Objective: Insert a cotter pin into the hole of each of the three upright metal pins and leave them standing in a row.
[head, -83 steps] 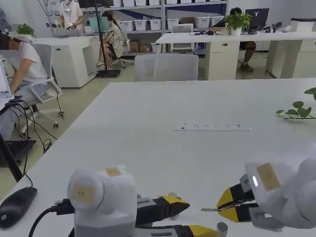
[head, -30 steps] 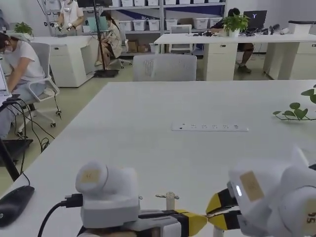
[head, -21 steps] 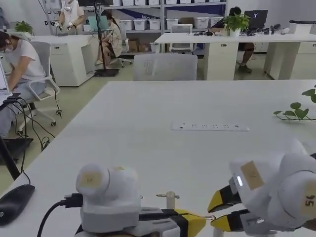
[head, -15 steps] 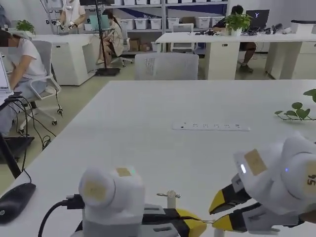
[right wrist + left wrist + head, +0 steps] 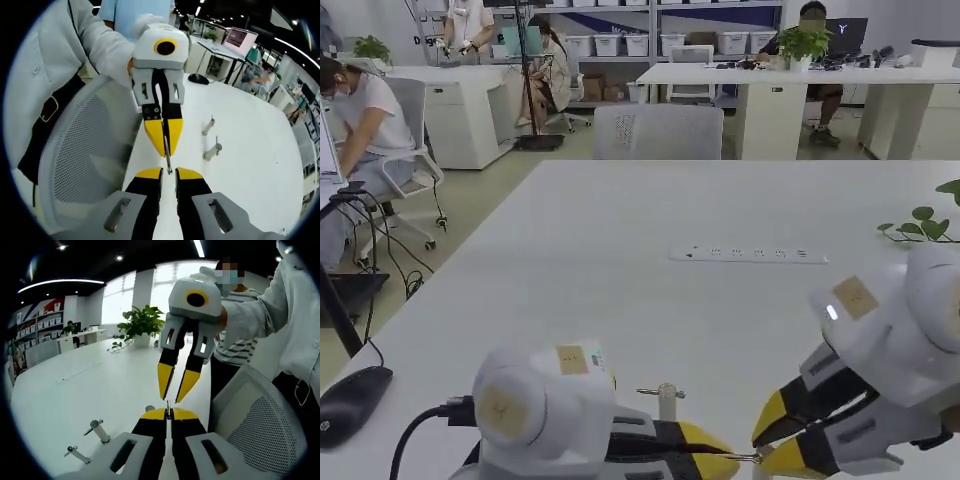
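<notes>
My left gripper is shut on a thin cotter pin that sticks out past its tips. My right gripper faces it nose to nose, open, its jaws standing on either side of the pin's free end. On the white table just beyond the jaws stands an upright metal pin with a cotter pin through its top. The gripper views show two such pins side by side.
A power strip lies mid-table and plant leaves reach in at the right edge. A black mouse sits at the near left. A grey chair stands at the far side; a mesh chair is by the near edge.
The cotter pin was in my right gripper 2.8 s ago; it now sits in the shut left jaws. My right gripper's jaws have parted and it has drawn slightly right.
</notes>
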